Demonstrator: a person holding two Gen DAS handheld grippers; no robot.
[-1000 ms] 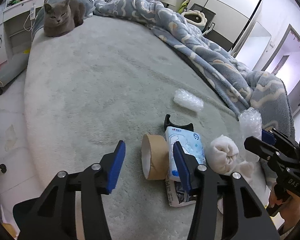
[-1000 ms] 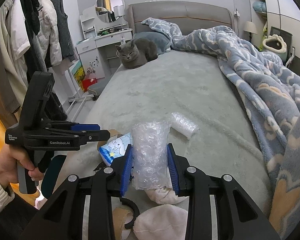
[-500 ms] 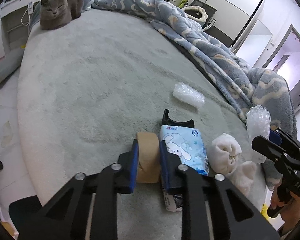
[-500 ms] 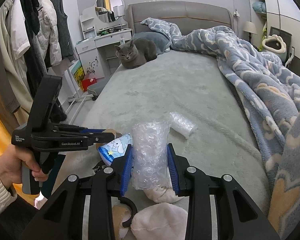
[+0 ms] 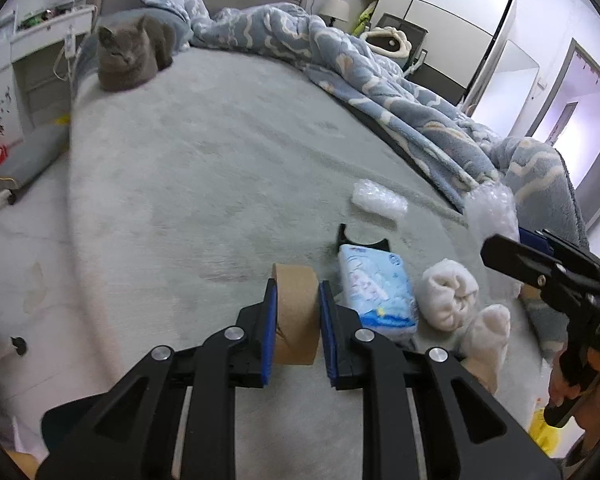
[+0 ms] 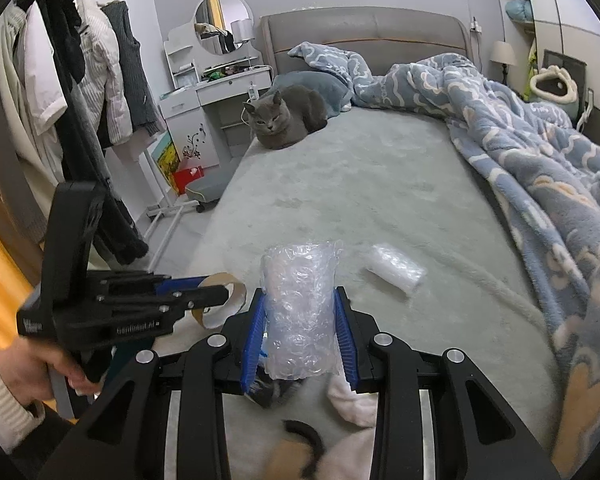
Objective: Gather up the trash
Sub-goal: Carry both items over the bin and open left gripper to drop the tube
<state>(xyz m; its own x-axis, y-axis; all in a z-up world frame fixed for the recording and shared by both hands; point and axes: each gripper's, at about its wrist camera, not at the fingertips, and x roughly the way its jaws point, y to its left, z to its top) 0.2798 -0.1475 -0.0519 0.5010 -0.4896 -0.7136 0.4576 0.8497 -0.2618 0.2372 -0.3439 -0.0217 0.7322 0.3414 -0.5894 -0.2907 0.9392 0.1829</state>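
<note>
My left gripper (image 5: 296,296) is shut on a brown cardboard tape roll (image 5: 296,312) and holds it just above the grey bed cover; the roll also shows in the right wrist view (image 6: 220,300). My right gripper (image 6: 300,312) is shut on a wad of clear bubble wrap (image 6: 300,312), which also shows in the left wrist view (image 5: 492,216). A second bubble-wrap piece (image 5: 378,202) (image 6: 396,270) lies on the bed farther ahead. A blue tissue pack (image 5: 374,292), a black curved plastic piece (image 5: 362,242) and white rolled socks (image 5: 450,298) lie beside the roll.
A grey cat (image 5: 130,60) (image 6: 286,116) sits at the bed's head. A blue patterned blanket (image 5: 380,92) (image 6: 520,140) is heaped along the right side. Clothes hang on a rack (image 6: 72,100) at the left, by a white dresser (image 6: 216,104).
My left gripper closed from wide open onto the cardboard roll and has lifted it slightly, tilting the view upward. My right gripper keeps holding the bubble wrap, little moved.
</note>
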